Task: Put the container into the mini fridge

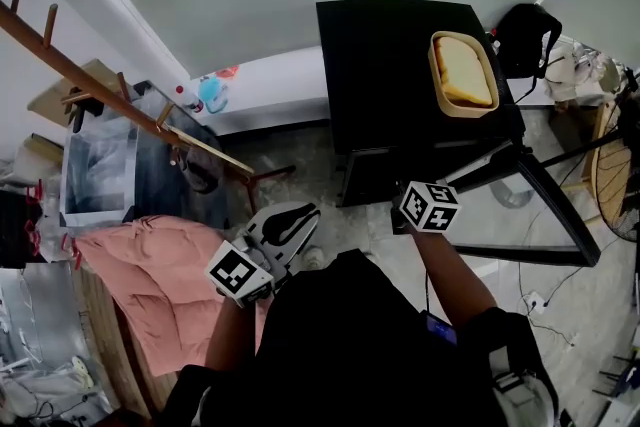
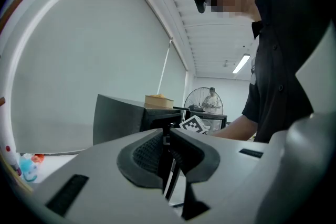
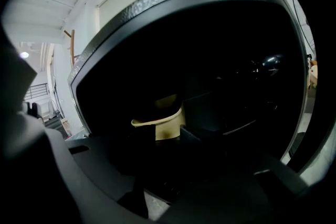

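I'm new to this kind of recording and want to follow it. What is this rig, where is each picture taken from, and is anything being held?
There is no robot: a person holds a two-jaw gripper in each hand. One picture looks down from a camera on the person's head. The other two come from cameras riding on the grippers. The left gripper is shut and empty. The right gripper reaches into the open black mini fridge, where a beige container shows ahead of its jaws. It is too dark to tell whether the jaws grip it. Another tan container sits on the fridge's top.
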